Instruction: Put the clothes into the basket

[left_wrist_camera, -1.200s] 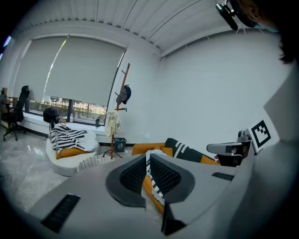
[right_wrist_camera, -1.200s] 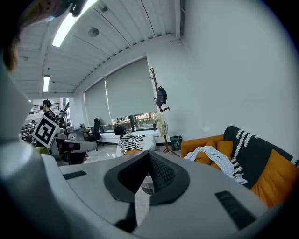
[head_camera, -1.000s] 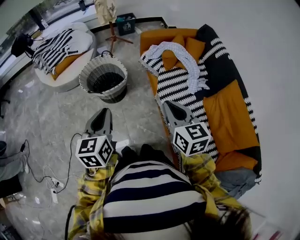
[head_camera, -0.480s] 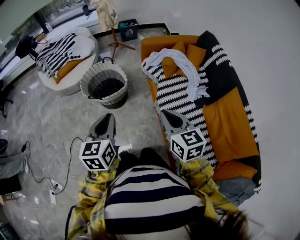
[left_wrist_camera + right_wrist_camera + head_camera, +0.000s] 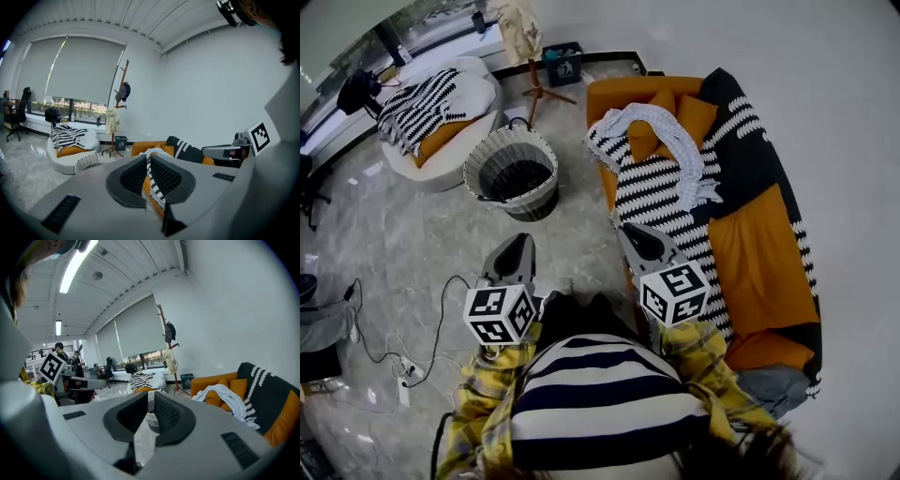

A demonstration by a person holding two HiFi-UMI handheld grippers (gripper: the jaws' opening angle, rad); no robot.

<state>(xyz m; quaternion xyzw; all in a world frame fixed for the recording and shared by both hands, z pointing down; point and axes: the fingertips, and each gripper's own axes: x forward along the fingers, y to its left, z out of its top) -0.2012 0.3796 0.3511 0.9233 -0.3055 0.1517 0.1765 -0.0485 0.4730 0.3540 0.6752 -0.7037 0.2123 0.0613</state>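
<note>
While both tongs hang empty in front of the person, nothing has been picked up yet. The left tongs (image 5: 517, 246) are over the floor and the right tongs (image 5: 634, 234) at the near left edge of the orange sofa (image 5: 759, 244). Each pair of jaws is drawn together with only a sliver between and no cloth in it.

The pale checked garment (image 5: 675, 141) lies draped across the far end of the sofa, its tail running down onto the black-and-white striped throw (image 5: 661, 192). The basket (image 5: 534, 199) stands on the floor left of the sofa, apart from it. Its inside is dark and I can make out nothing in it.

Now, where could this slip?
- **Jaws:** They must open before they meet cloth, or they'll only shove the garment along.
- **Grip depth:** The garment lies right on the throw and over an orange cushion (image 5: 695, 97), so a deep bite could drag either along.
- **Length:** It's a long piece, and if seized at one end the rest may trail, snag on the sofa's edge or spill over the basket's rim.
- **Footing:** The cables (image 5: 439, 314) on the near floor at left could catch a foot on the way across.

Whether the striped cloth (image 5: 417, 103) on the far-left lounger (image 5: 450, 159) counts as clothes, I can't tell.
</note>
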